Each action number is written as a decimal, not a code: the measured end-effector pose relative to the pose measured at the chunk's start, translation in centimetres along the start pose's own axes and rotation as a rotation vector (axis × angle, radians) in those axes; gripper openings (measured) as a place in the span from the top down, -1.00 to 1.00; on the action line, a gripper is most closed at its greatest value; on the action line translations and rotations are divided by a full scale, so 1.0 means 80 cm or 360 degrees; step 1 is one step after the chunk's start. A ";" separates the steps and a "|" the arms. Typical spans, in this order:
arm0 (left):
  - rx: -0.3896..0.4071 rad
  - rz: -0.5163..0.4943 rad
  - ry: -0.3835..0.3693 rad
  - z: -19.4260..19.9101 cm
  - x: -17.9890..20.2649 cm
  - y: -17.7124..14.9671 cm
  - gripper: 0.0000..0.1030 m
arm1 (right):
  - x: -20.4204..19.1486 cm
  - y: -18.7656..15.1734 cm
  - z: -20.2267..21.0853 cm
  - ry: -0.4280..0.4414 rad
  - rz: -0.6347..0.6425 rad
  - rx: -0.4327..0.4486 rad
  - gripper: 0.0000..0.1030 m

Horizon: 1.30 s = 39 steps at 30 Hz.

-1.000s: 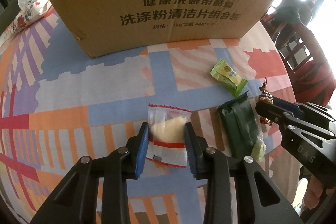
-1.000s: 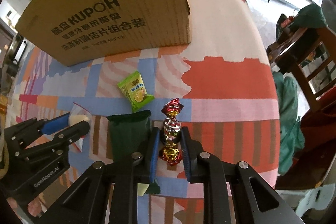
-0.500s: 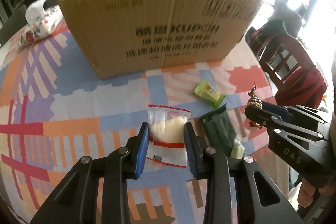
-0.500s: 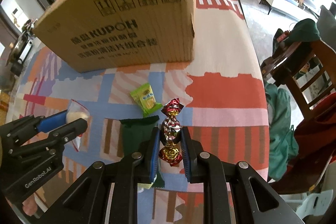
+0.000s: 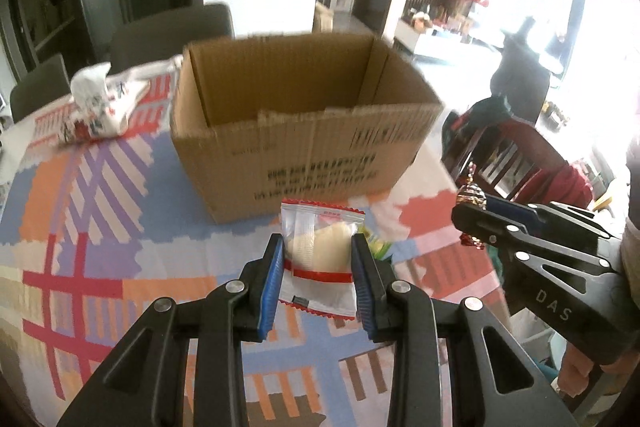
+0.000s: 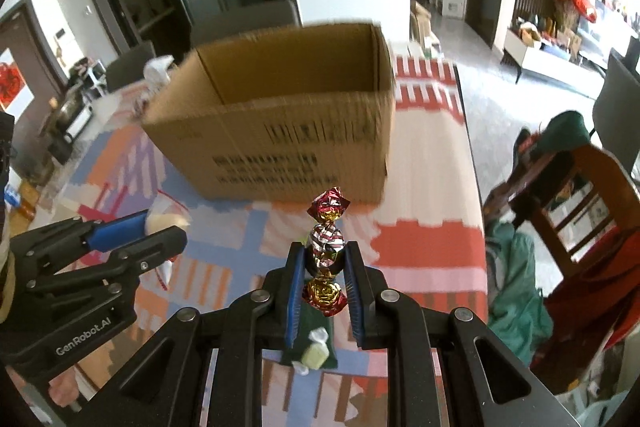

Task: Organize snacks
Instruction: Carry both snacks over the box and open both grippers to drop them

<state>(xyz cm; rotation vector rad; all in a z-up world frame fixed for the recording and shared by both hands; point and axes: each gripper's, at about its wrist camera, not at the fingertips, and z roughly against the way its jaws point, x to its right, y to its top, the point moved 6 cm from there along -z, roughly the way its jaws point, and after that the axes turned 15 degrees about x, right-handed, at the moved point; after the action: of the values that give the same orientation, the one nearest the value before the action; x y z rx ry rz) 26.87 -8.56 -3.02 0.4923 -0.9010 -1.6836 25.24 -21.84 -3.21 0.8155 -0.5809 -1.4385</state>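
We count one cardboard box (image 5: 304,131). In front of box: one clear snack packet (image 5: 320,259), one foil candy string (image 6: 326,255), one dark green pouch (image 6: 310,323), one pale wrapped candy (image 6: 314,351). Two grippers.

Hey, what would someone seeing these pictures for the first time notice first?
Probably the open cardboard box in the middle of the patchwork tablecloth. Next, each gripper holding a snack up before it: the left gripper clamps a clear packet, the right gripper a foil candy string.
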 end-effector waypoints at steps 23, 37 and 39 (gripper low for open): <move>0.0257 -0.0054 0.0081 0.023 -0.034 0.128 0.36 | -0.031 0.125 0.009 0.0061 0.0066 0.0255 0.59; 0.0161 -0.0025 0.0121 -0.042 -0.058 0.145 0.36 | -0.024 0.137 -0.046 0.0074 0.0060 0.0195 0.59; 0.0165 -0.0061 0.0171 -0.048 -0.058 0.147 0.27 | -0.021 0.137 -0.053 0.0064 0.0053 0.0188 0.59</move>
<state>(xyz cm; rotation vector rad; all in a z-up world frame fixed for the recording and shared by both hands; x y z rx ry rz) 38.41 -6.54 3.06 0.6674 -0.9077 -1.6341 35.25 -20.15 2.94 0.9221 -0.6506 -1.3640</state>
